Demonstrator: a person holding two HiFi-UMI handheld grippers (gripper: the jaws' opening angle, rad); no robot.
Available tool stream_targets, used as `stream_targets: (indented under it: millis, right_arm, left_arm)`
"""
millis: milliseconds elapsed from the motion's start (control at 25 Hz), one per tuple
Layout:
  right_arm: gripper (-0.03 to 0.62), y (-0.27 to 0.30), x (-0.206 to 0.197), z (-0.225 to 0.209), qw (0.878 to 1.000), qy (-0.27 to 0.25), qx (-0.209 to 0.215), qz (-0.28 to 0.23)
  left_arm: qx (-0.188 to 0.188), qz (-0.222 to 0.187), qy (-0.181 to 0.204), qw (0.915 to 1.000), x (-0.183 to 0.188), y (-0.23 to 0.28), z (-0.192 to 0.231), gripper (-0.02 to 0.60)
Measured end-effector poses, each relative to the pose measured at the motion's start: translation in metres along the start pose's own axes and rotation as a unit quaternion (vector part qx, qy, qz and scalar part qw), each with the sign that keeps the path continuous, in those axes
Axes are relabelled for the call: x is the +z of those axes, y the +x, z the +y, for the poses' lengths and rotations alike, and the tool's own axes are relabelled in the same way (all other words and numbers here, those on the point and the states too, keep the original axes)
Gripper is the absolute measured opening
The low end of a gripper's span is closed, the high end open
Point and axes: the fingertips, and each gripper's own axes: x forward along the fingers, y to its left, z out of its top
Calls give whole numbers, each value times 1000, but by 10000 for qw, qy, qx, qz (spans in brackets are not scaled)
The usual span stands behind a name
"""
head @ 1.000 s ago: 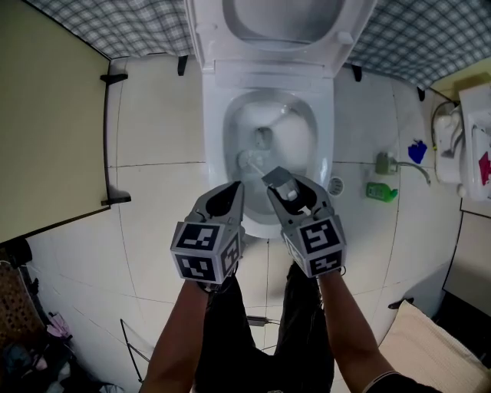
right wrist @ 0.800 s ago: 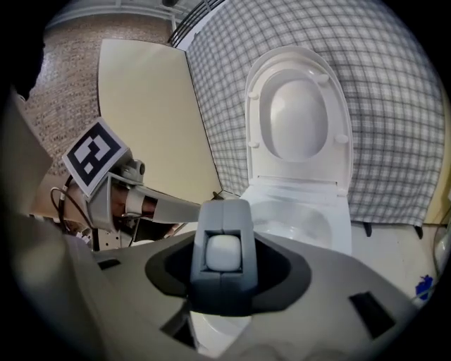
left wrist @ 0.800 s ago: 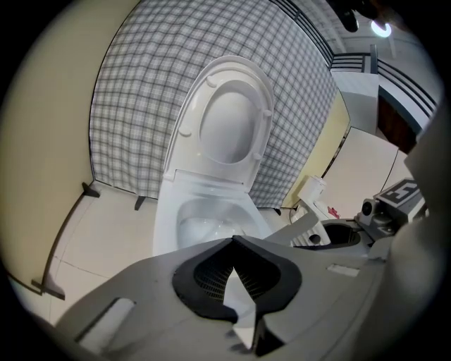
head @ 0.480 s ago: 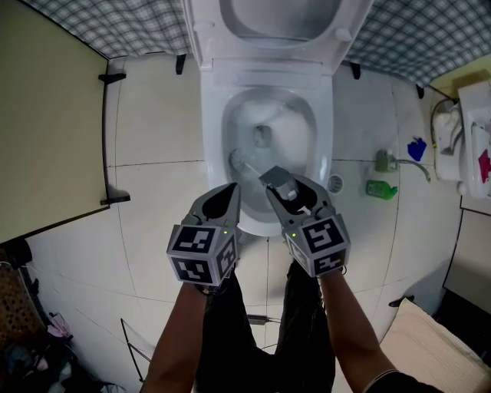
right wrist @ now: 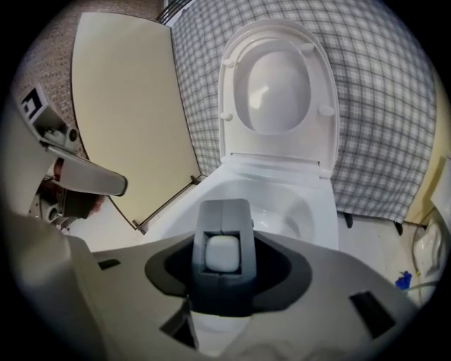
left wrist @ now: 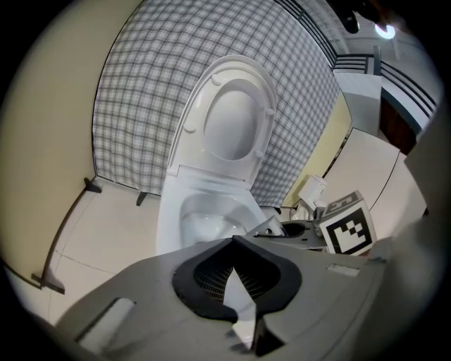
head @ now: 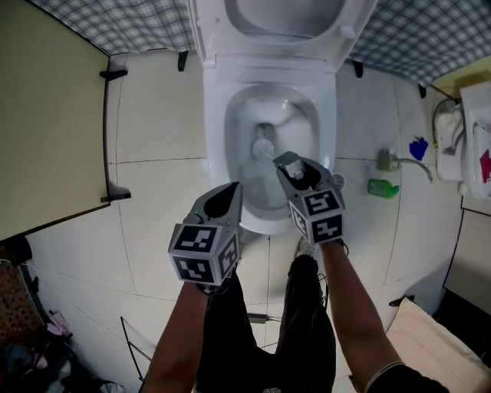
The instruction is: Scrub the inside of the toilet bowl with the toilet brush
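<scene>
The white toilet (head: 217, 138) stands with its seat and lid (head: 284, 19) raised. In the head view my right gripper (head: 295, 175) reaches over the bowl's front rim, shut on the grey handle block of the toilet brush (head: 288, 163). The white brush head (head: 263, 147) sits inside the bowl near the drain hole. The right gripper view shows the grey handle block (right wrist: 224, 254) clamped between the jaws, with the bowl (right wrist: 282, 204) beyond. My left gripper (head: 227, 201) hangs short of the rim, shut and empty; its jaw tips (left wrist: 234, 241) meet in the left gripper view.
A beige door panel (head: 46, 115) lines the left side. On the floor to the right are a round drain (head: 336, 183), a green item (head: 381, 189), a blue item (head: 416, 149) and white fixtures (head: 472, 146). The person's legs (head: 268, 338) stand on the tiles in front of the toilet.
My right gripper has moved forward and down over the bowl's front rim. The brush head has shifted from the bowl's near left side to its middle. The left gripper has stayed put.
</scene>
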Motion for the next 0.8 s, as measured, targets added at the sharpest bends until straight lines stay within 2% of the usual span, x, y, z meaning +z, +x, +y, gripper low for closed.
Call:
stream_targets:
  millis: [320,480,600,800]
  right_arm:
    - [202,-75,1,58,9964,-480,659,-229]
    - [202,-104,4,77,9934,-563,993,-93]
    - [201,-109,3,80,9933,-591,991,106]
    - [199,-83,-12,54,9961,-589,599,285]
  left_arm:
    - [-25,32,-12,10000,-2,0,-6,8]
    - [-25,49,-24,10000,-6,-1,-7,8]
    - [-42,57,-35,10000,-7,-1,-8,9]
    - [-52,72,-60,9999,-10,-4,-7,8]
